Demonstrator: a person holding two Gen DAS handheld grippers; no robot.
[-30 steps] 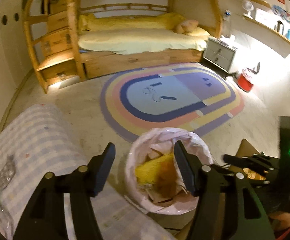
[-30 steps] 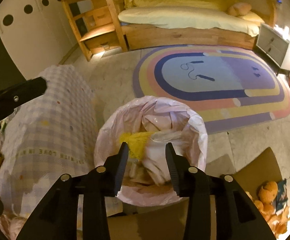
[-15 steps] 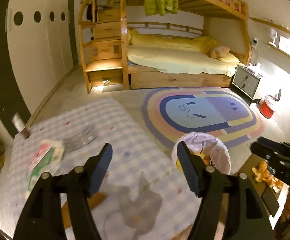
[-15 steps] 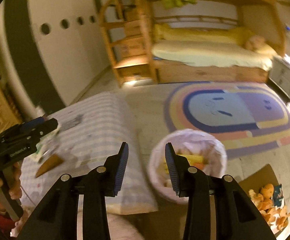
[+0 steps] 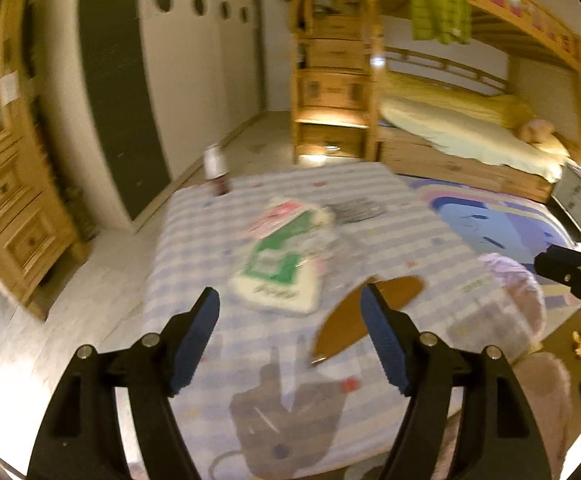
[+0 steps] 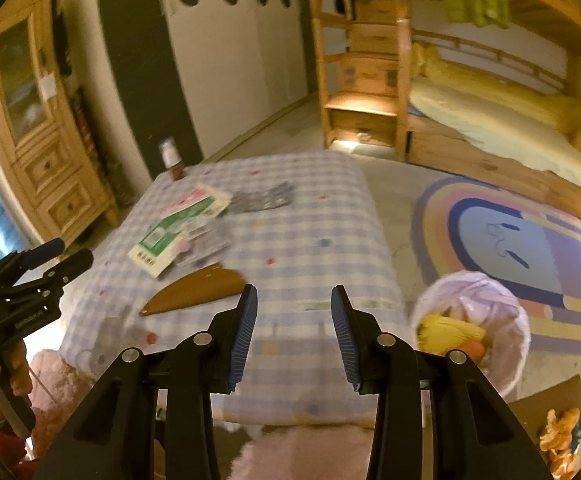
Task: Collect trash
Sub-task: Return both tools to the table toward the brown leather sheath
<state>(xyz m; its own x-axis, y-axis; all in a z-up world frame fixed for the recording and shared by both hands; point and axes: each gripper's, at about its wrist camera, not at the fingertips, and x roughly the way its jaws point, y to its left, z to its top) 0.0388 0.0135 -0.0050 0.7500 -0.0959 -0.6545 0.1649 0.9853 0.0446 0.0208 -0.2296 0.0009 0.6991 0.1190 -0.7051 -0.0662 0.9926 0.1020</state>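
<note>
**Both claws empty over the littered table**

Your left claw (image 5: 290, 322) hangs wide, your right claw (image 6: 293, 312) narrower, neither holding anything. Trash sits on the checked table (image 6: 310, 216): green-white wrapper (image 5: 280, 270), brown wedge (image 6: 198, 290), foil packs (image 6: 260, 202). Lined bin (image 6: 502, 304) stands beside the table's right edge, within easy reach for drops.

Green-and-white packet (image 5: 278, 276) lettering smeared by motion blur, brown wrapper (image 5: 364, 314) partly behind the left tongs (image 5: 290, 336), bin (image 6: 470, 332) contents indistinct, right tongs (image 5: 574, 276) cut by frame edge.

Dim, warm yellowish room light; a lamp glows under the stair drawers (image 5: 332, 120). Motion blur, fisheye-bent, dark-vignetted edges.
</note>
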